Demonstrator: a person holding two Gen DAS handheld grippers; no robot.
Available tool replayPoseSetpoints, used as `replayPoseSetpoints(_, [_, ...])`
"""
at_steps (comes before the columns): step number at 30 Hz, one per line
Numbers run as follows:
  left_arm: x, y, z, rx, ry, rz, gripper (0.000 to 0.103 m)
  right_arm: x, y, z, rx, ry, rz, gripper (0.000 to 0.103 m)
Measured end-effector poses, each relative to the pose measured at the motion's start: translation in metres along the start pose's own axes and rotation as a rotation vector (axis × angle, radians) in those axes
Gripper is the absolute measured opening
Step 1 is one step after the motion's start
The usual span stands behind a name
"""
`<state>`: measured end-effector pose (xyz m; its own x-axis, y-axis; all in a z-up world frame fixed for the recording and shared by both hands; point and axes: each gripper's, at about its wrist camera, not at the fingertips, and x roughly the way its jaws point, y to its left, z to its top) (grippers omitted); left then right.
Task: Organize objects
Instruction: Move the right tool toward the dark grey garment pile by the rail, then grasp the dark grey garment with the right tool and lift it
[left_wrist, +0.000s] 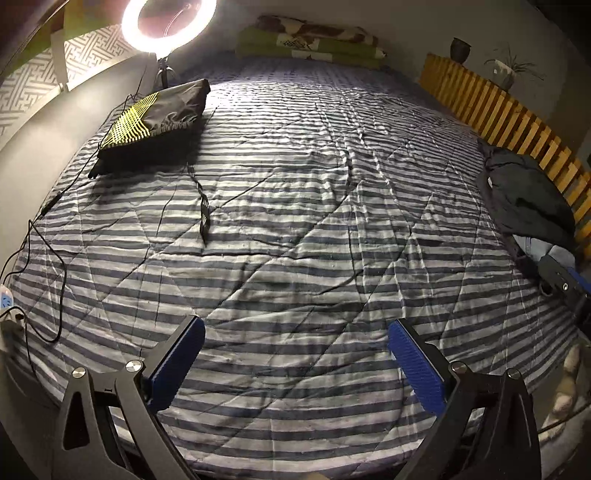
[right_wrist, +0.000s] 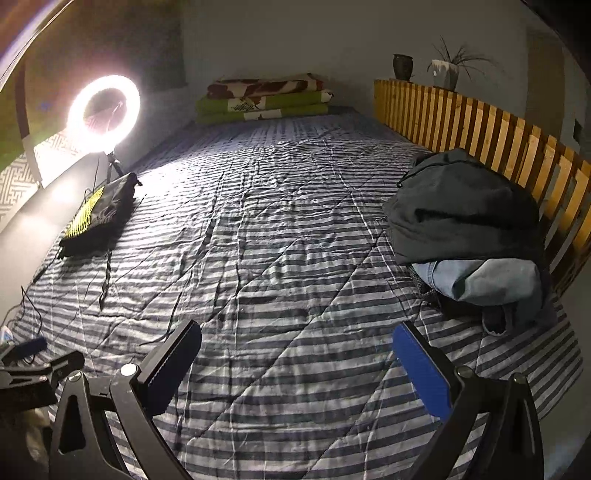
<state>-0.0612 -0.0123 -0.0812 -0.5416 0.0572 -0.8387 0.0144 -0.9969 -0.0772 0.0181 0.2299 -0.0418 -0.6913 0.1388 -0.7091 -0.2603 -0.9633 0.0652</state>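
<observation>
So over on the left edge of the bed there's a black bag with a yellow mesh panel (left_wrist: 147, 122), lying flat on the striped quilt (left_wrist: 295, 221) just in front of the ring light (left_wrist: 168, 24), with a thin black strap (left_wrist: 204, 214) trailing off it toward the middle. Its long side runs roughly away from the cameras, along the wall. The left gripper (left_wrist: 295, 350) hangs over the near end of the quilt, fingers spread wide, nothing between them, and the bag sits well ahead and off to its left. Moving right, the right gripper (right_wrist: 297, 354) is just as wide apart and empty. The pile of clothes (right_wrist: 469, 225), a dark jacket on top of something denim-blue, is up ahead on its right against the wooden slat rail (right_wrist: 480, 125). My guess: the right hand is nearer the clothes, the left nearer the bag, and neither touches anything yet.
</observation>
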Motion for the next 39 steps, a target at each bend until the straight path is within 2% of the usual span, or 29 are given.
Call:
replayPoseSetpoints(3, [-0.002,-0.003,0.005,0.008,-0.040,0.058,0.101,0.005,-0.011,0.006,0.013,-0.001,-0.011,0.102])
replayPoseSetpoints(9, [-0.001,-0.008,0.022,0.017,-0.067,0.082,0.101,0.014,-0.044,0.020,0.024,0.001,-0.082,0.102])
replayPoseSetpoints(13, [0.003,-0.017,0.032,0.040,-0.069,0.075,0.101,0.025,-0.080,0.034,0.071,0.018,-0.122,0.102])
replayPoseSetpoints(25, [0.016,-0.050,0.064,0.082,-0.065,0.031,0.101,0.055,-0.194,0.089,0.193,0.013,-0.339,0.102])
replayPoseSetpoints(30, [0.018,-0.058,0.078,0.089,-0.072,0.035,0.101,0.072,-0.215,0.103,0.198,0.049,-0.357,0.102])
replayPoseSetpoints(35, [0.019,-0.065,0.090,0.110,-0.083,0.054,0.101,0.092,-0.219,0.113,0.169,0.080,-0.354,0.102])
replayPoseSetpoints(36, [0.020,-0.066,0.092,0.109,-0.084,0.055,0.101,0.098,-0.221,0.116,0.168,0.087,-0.347,0.101])
replayPoseSetpoints(38, [0.020,-0.066,0.096,0.109,-0.085,0.054,0.101,0.106,-0.223,0.118,0.166,0.098,-0.341,0.092])
replayPoseSetpoints(39, [0.021,-0.066,0.097,0.108,-0.086,0.055,0.101,0.108,-0.223,0.119,0.165,0.105,-0.338,0.082])
